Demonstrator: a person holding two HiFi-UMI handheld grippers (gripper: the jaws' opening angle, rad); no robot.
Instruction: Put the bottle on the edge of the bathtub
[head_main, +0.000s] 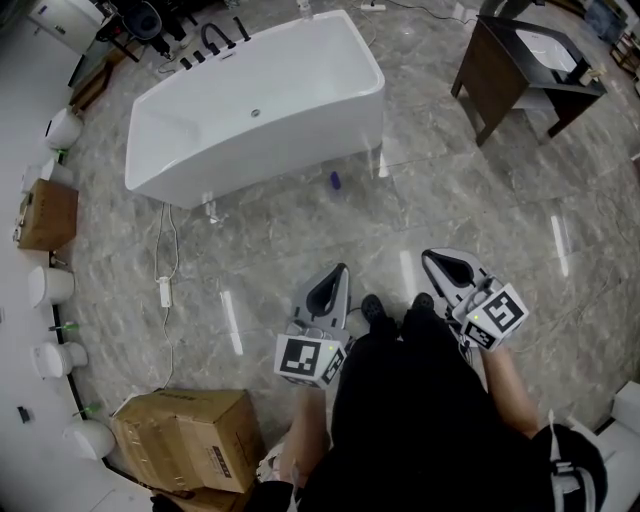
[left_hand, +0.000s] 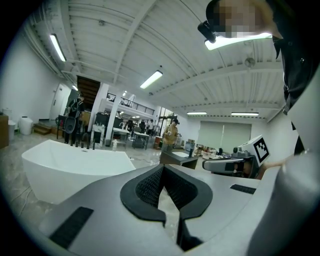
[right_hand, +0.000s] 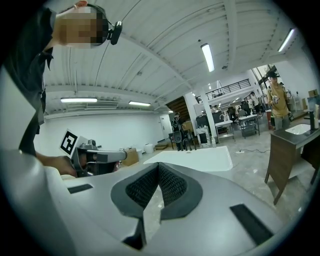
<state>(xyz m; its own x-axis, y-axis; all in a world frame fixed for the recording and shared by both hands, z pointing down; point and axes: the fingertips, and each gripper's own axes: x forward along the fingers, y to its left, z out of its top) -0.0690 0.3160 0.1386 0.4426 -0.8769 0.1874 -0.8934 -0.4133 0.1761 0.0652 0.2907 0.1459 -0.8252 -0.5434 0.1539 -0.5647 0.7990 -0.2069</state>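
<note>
Bottle (head_main: 335, 180) is picked up in head view only, on floor (head_main: 450, 200) just beside bathtub (head_main: 250, 110). Left gripper (head_main: 340, 272) and right gripper (head_main: 432, 258) are seen clenched, nothing grasped.

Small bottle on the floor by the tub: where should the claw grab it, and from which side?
Take the bottle round its body, about mid-height, coming from the open floor side that faces the person. It looks upright, though it is too small to be sure. The bathtub wall rises just behind it, which likely blocks the far side.
</note>
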